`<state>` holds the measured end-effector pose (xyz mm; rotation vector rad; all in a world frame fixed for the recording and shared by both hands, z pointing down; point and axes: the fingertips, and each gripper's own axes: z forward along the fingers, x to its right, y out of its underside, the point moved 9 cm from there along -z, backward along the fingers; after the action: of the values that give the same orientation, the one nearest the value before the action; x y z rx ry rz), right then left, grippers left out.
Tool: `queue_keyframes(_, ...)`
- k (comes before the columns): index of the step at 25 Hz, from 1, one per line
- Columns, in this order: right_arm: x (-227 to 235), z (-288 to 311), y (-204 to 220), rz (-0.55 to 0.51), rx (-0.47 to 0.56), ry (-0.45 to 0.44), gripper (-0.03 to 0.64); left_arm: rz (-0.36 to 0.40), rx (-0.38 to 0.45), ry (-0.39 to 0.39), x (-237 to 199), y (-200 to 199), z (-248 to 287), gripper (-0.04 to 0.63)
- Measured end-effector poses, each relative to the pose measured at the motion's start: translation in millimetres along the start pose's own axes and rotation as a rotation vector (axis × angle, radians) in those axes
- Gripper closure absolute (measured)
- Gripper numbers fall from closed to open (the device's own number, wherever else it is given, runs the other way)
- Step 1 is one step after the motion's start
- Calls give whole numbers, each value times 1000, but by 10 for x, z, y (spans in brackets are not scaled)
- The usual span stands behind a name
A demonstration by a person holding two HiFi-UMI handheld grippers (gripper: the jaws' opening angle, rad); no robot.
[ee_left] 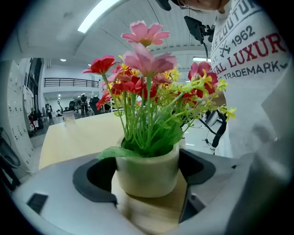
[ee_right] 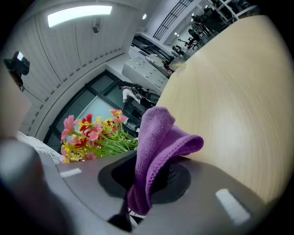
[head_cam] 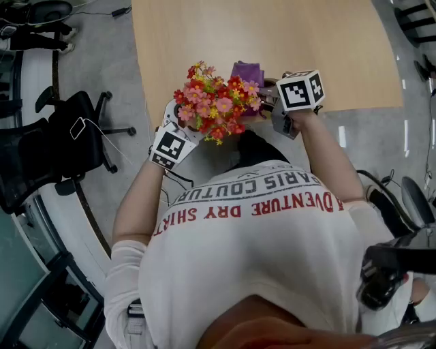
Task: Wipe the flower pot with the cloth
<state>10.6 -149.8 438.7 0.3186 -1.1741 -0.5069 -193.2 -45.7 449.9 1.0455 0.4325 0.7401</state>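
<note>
The left hand-held gripper has its jaws wide apart and pressed on both sides of the flower pot, which stands upright between them. The right hand-held gripper is closed on the purple cloth. The cloth's fold bulges beyond the jaws over the surface.

Cream flower pot gripped in tool, table behind

a big light wood counter stands on a grey floor. a black chair on wheels is beside it. another chair is farther off. the ceiling is white, with a long bright light. far back, a railing runs high along the wall.
</note>
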Motion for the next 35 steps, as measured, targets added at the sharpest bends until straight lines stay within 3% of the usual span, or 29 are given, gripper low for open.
queue_keyframes(4, 75, 27, -10, 22, -25, 6, 581, 0, 3, 3, 20, -8, -8, 158)
queue_keyframes(9, 176, 122, -11, -5, -104, 135, 581, 2, -1, 13, -2, -30, -11, 158)
queue_keyframes(14, 235, 172, 4, -4, -146, 194, 581, 6, -11, 18, -10, -48, -8, 158)
queue_keyframes(21, 218, 98, 49, 14, -77, 197, 581, -22, -23, -9, 17, -33, -24, 158)
queue_keyframes(26, 120, -100, 186, 17, 34, 221, 581, -41, -41, -107, 153, 44, -206, 155)
queue_keyframes(30, 23, -257, 302, 22, 108, 231, 581, -99, -7, -184, 374, 19, -281, 148)
queue_keyframes(33, -57, -360, 391, 18, 140, 235, 581, -153, 17, -234, 533, 1, -218, 73)
queue_keyframes(35, -97, -429, 456, 20, 163, 239, 581, -208, 36, -304, 590, -4, -169, 67)
